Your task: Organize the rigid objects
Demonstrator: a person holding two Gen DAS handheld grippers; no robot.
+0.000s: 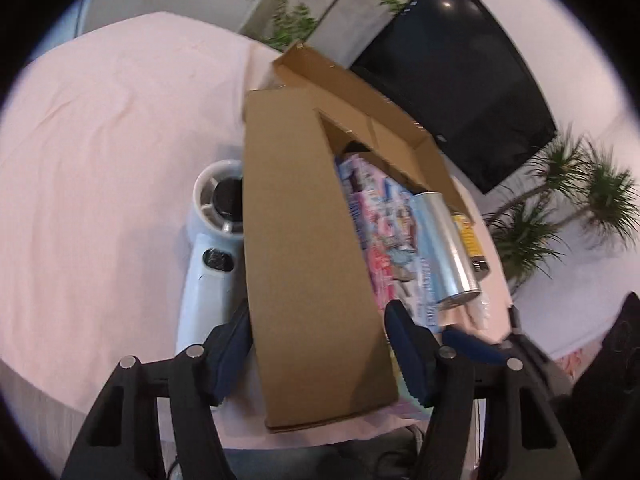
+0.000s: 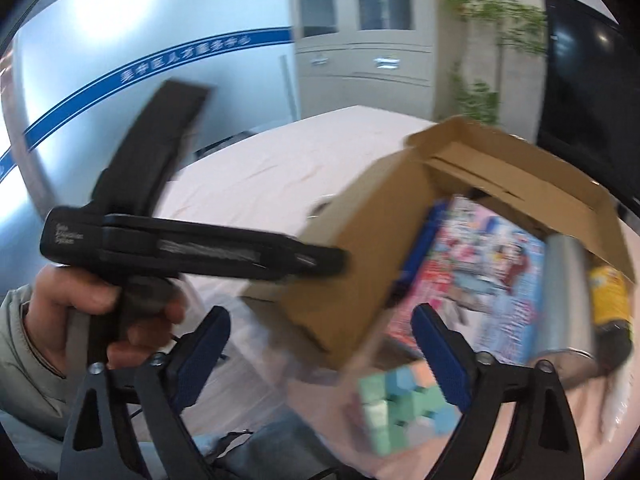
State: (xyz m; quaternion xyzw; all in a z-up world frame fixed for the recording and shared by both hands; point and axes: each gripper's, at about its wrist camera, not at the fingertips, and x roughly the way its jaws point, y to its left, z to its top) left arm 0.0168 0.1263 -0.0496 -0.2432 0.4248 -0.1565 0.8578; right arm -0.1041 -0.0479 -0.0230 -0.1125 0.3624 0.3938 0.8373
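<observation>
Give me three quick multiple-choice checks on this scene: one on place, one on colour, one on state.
1. Where is the silver can?
A. inside the box, on its side
B. upright on the cloth
C. held by the left gripper

2. What colour is the cloth under the box?
A. green
B. pale pink
C. black

3. How is the box's near flap?
A. taped shut
C. torn off
B. folded partly over the opening, contents still showing

Answers: 1 A, the can lies on the colourful book within the box walls. 2 B, pink fabric covers the table. 3 B, the flap hides part of the opening between the left gripper fingers.
</observation>
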